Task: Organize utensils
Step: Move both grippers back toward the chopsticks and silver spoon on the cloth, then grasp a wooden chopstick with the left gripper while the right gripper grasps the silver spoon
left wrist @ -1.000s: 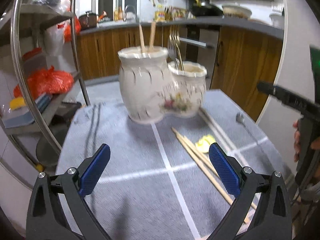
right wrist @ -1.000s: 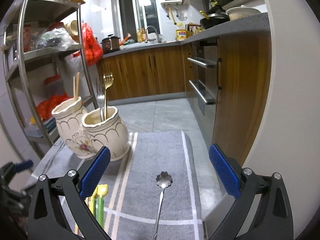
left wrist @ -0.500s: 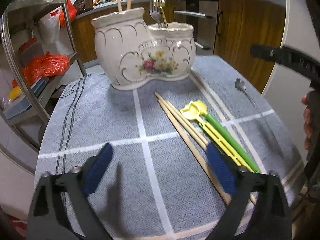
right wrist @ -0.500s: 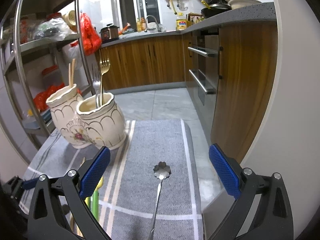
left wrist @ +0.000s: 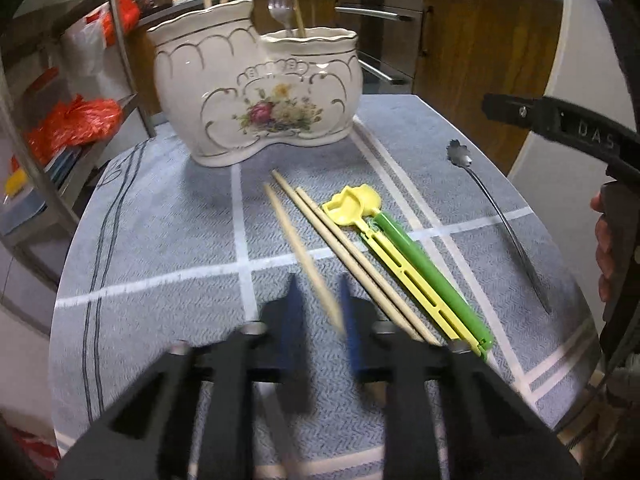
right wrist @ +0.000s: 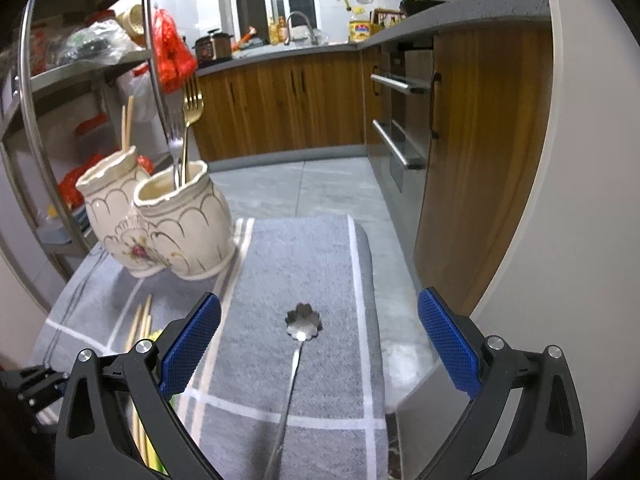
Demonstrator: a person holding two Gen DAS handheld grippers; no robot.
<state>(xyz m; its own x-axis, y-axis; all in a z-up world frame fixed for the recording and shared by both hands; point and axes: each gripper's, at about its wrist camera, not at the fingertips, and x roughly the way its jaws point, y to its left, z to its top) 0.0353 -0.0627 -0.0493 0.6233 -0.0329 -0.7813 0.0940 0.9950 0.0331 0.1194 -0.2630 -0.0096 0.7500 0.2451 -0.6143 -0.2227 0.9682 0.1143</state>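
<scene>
Kitchen bench with grey cloth: left gripper (left wrist: 318, 320) fingers closing on one thin, light, stiff wooden chopstick (left wrist: 298, 242) near its back end; it might pivot. Right gripper (right wrist: 318, 342) fingers wide, empty.

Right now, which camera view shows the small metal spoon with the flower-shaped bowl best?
The right wrist view: the spoon lies centred, close and sharp on the grey cloth. In the left wrist view it lies small and distorted near the right edge.
</scene>
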